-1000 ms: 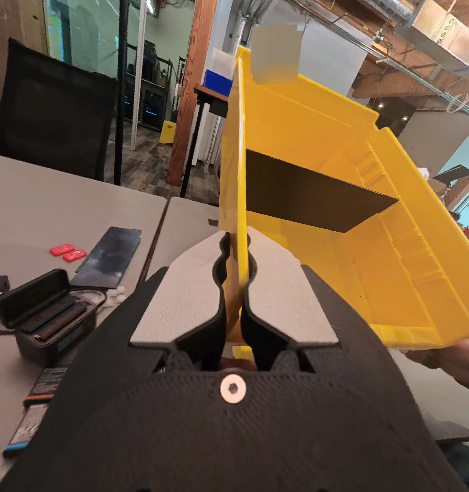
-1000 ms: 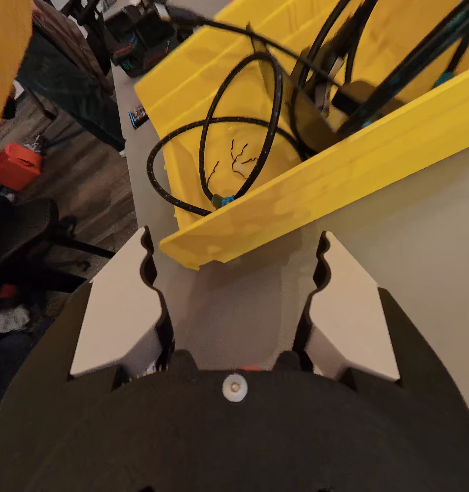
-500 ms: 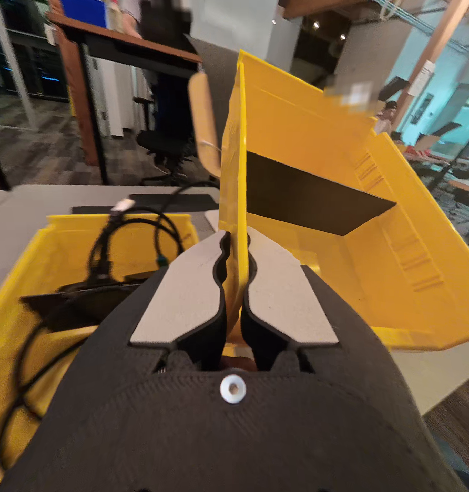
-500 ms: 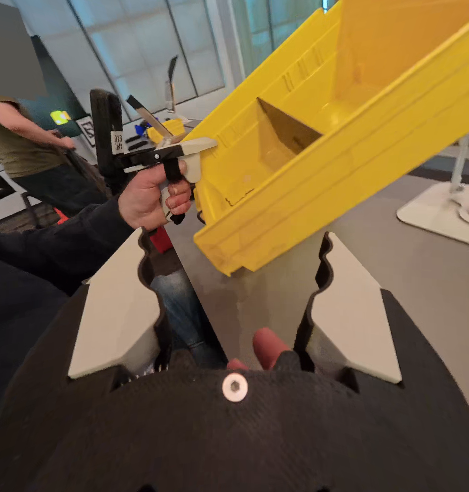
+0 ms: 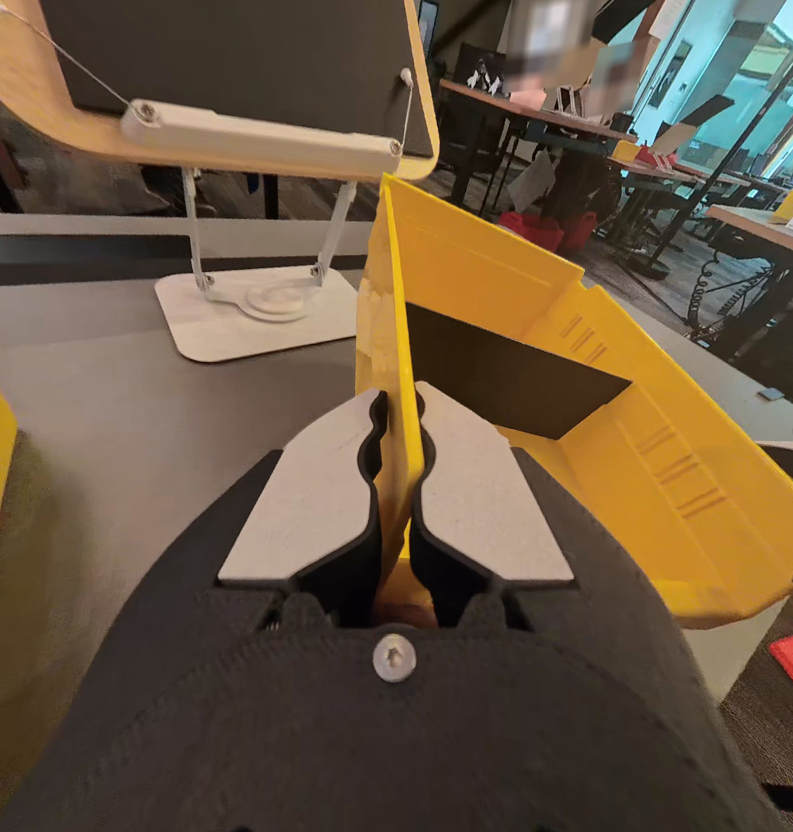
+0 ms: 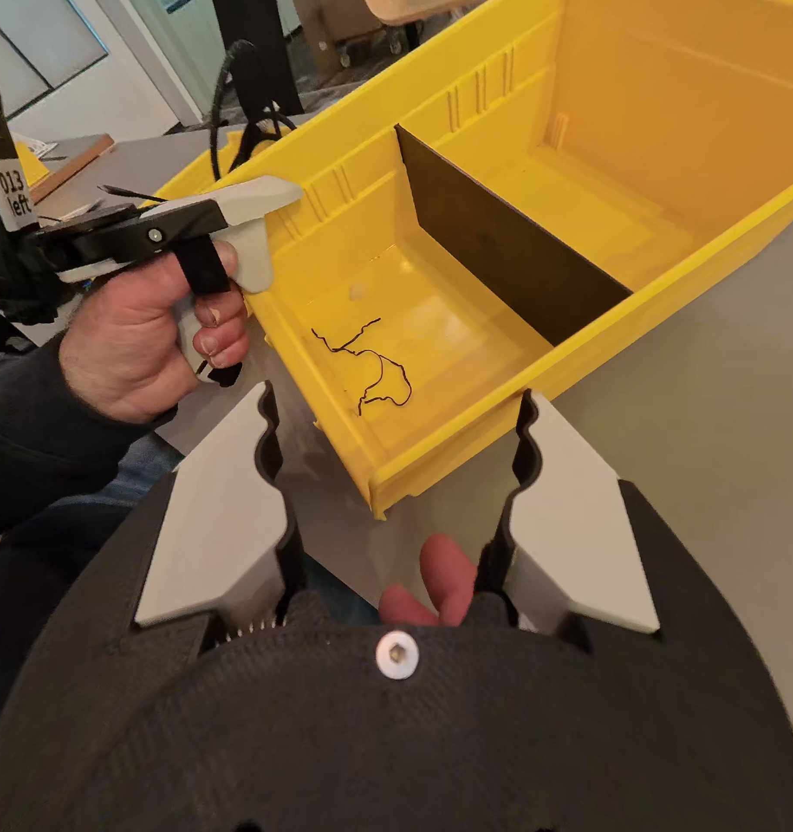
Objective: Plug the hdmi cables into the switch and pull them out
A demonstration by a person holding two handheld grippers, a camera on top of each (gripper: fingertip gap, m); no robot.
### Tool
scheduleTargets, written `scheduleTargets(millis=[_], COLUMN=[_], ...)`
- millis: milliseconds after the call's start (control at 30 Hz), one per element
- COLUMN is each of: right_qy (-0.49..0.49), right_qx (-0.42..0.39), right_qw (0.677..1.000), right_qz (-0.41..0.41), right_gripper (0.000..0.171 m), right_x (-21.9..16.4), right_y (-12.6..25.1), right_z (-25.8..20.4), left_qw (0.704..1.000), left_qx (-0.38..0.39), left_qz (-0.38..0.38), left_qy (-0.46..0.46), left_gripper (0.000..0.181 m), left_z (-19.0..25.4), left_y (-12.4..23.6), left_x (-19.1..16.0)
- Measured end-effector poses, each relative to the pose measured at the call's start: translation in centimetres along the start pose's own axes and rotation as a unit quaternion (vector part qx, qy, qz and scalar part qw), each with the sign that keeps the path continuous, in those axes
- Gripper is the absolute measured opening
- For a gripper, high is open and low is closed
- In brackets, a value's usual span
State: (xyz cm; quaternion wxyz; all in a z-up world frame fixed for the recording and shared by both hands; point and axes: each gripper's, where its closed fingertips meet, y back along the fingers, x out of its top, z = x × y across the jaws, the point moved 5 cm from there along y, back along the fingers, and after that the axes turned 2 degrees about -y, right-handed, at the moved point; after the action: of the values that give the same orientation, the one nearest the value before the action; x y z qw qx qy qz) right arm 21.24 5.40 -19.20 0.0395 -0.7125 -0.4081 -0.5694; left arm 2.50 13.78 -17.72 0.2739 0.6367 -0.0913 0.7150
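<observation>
Nearest us, the left gripper is clamped on the thin end wall of a yellow plastic bin, while our right gripper gapes wide over the grey table with nothing in it. The bin is smooth and ribbed, its long axis running away from us, split by a flat black divider; loose black thread lies in its near compartment. Farther off, behind the bin, we list black cables rising from a second yellow bin and a white tilting stand; we see no switch.

Bin tilted over table, as I see it.
Divider inside; thread in near compartment; stand at 11 o'clock.
</observation>
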Motion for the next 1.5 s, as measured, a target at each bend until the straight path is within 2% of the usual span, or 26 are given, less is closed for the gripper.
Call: scheduleTargets(millis=[167, 300, 400, 467, 500, 600, 700, 767, 900, 967, 1033, 1133, 1233, 1300, 1367, 1433, 1500], right_qy=[-0.001, 0.029, 0.072, 0.085, 0.089, 0.113, 0.109, 0.113, 0.108, 0.110, 0.109, 0.103, 0.093, 0.080, 0.072, 0.058, 0.047], right_qx=[-0.020, -0.058, -0.119, -0.145, -0.147, -0.169, -0.170, -0.176, -0.164, -0.158, -0.155, -0.160, -0.168, -0.176, -0.189, -0.197, -0.206], right_qw=[0.999, 0.996, 0.988, 0.983, 0.982, 0.974, 0.973, 0.971, 0.974, 0.974, 0.975, 0.975, 0.974, 0.974, 0.972, 0.972, 0.971], right_qz=[-0.033, -0.055, -0.069, -0.075, -0.081, -0.106, -0.109, -0.112, -0.111, -0.116, -0.118, -0.117, -0.121, -0.118, -0.117, -0.112, -0.108], right_gripper=[0.102, 0.088, 0.070, 0.059, 0.047, 0.036, 0.024, 0.017, 0.003, 0.003, 0.003, 0.003, 0.003, 0.003, 0.003, 0.003, 0.002], right_x=[-1.2, -1.8, -1.7, -1.4, -1.2, -0.6, -0.1, 0.2, 0.5, 0.5, 0.5, 0.5, 0.5, 0.5, 0.4, 0.3, 0.2], right_y=[-0.3, -0.5, 0.0, 0.4, 0.6, 0.7, 0.8, 1.0, 1.7, 2.1, 2.6, 3.5, 4.7, 5.6, 6.7, 7.8, 8.8], right_z=[1.6, 3.1, 5.3, 6.8, 7.4, 8.9, 10.1, 10.9, 12.6, 13.1, 13.6, 14.7, 16.0, 16.9, 17.9, 18.9, 19.9], left_qw=[1.000, 0.999, 0.996, 0.990, 0.987, 0.978, 0.980, 0.987, 0.987, 0.969, 0.942, 0.922, 0.925, 0.928, 0.920, 0.924, 0.926], left_qx=[0.003, 0.000, -0.040, -0.089, -0.110, -0.156, -0.162, -0.121, 0.049, 0.161, 0.242, 0.285, 0.264, 0.253, 0.268, 0.260, 0.257], left_qz=[-0.020, -0.041, -0.077, -0.113, -0.119, -0.139, -0.110, -0.079, -0.063, -0.069, -0.118, -0.199, -0.254, -0.264, -0.277, -0.272, -0.267], left_qy=[0.011, 0.011, 0.001, -0.006, -0.008, -0.021, -0.042, -0.072, -0.136, -0.173, -0.198, -0.171, -0.105, -0.065, -0.069, -0.064, -0.067], left_gripper=[0.008, 0.010, 0.019, 0.036, 0.045, 0.062, 0.064, 0.060, 0.059, 0.059, 0.063, 0.070, 0.071, 0.057, 0.036, 0.013, 0.010], left_z=[0.6, 0.9, 2.2, 3.6, 4.0, 4.1, 2.8, 0.3, -9.1, -14.9, -20.3, -26.1, -29.2, -30.4, -31.6, -31.8, -31.9], left_y=[-1.0, -1.3, -1.3, -1.2, -1.0, -0.1, 2.7, 5.6, 12.3, 16.2, 19.3, 21.5, 21.0, 20.4, 20.2, 19.7, 19.8], left_x=[-1.9, -3.8, -5.2, -6.2, -6.2, -5.1, -2.0, 0.7, 4.8, 5.6, 4.8, 1.4, -2.3, -3.8, -4.8, -5.3, -5.2])
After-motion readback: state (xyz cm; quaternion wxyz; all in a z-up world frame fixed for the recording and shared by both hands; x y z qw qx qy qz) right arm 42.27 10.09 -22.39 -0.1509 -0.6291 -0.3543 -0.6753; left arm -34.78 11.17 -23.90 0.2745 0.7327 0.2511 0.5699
